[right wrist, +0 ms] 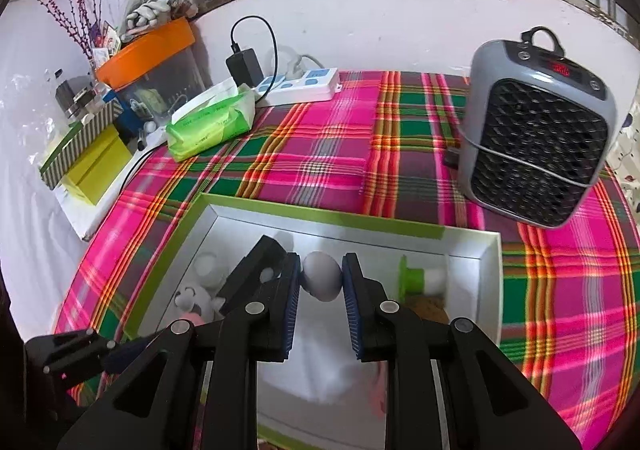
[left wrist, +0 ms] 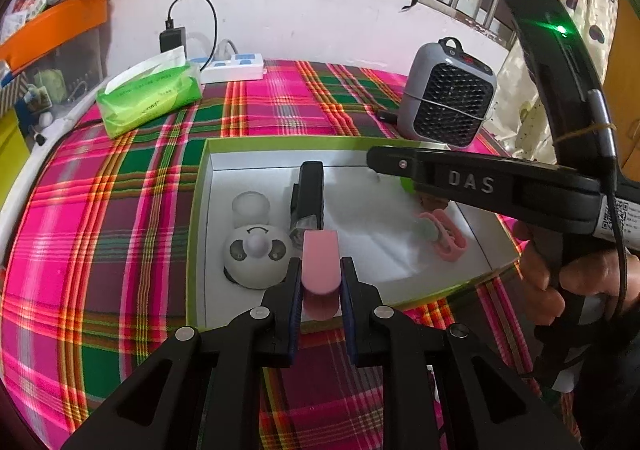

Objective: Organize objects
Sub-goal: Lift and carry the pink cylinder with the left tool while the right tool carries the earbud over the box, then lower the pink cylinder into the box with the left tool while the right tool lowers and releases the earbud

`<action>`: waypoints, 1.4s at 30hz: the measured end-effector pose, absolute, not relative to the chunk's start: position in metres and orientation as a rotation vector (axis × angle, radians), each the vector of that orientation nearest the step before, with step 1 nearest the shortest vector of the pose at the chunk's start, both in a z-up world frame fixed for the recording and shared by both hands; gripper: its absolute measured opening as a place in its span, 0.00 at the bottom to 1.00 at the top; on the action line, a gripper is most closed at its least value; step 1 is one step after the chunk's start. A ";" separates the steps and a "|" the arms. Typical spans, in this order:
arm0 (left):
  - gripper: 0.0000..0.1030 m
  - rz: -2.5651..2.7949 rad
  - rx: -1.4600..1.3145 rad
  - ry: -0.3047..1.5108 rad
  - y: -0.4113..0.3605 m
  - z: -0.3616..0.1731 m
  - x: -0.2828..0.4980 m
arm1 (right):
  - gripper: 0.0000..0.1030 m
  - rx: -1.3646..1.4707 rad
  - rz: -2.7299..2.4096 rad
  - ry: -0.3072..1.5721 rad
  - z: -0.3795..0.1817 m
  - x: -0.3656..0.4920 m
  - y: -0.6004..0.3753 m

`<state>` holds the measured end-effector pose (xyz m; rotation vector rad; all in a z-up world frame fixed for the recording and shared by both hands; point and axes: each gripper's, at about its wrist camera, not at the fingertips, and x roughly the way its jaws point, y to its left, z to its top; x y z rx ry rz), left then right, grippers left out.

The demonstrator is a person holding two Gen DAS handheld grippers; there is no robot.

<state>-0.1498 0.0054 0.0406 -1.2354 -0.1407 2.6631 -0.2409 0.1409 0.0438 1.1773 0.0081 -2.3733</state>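
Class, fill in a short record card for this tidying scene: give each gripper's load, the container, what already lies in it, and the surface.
left gripper: shut on pink block
right gripper: shut on grey egg-shaped object
container: white tray with green rim
inside tray: round white toy, black stapler, pink clip
surface: plaid cloth

A pink, green and orange plaid cloth (left wrist: pixel 132 218) covers the table across the middle of both views. At upper left of the left wrist view lies a green soft pack of tissues (left wrist: pixel 150 96), with a white power strip with blue sockets (left wrist: pixel 234 68) just beside it toward the white wall and a black charger brick (left wrist: pixel 172 38) plugged in there. A grey portable heater with a black grille (right wrist: pixel 536 148) stands upright at right. An orange-lidded clear bin (right wrist: pixel 150 60) sits at upper left, near a yellow box (right wrist: pixel 94 166).
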 end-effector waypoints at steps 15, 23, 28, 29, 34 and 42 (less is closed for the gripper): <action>0.15 2.656 -1.282 -0.130 0.004 0.028 -0.164 | 0.22 1.262 -2.339 0.042 0.026 -0.260 0.127; 0.15 2.661 -1.292 -0.111 0.004 0.026 -0.165 | 0.22 1.289 -2.327 0.053 0.019 -0.265 0.122; 0.15 2.661 -1.292 -0.111 0.003 0.026 -0.165 | 0.22 1.299 -2.323 0.053 0.016 -0.265 0.121; 0.15 2.660 -1.293 -0.111 0.003 0.026 -0.165 | 0.22 1.298 -2.325 0.057 0.016 -0.265 0.120; 0.16 2.660 -1.294 -0.111 0.003 0.026 -0.165 | 0.22 1.296 -2.329 0.065 0.016 -0.264 0.118; 0.21 2.650 -1.281 -0.127 0.004 0.025 -0.164 | 0.25 1.299 -2.335 0.051 0.015 -0.264 0.119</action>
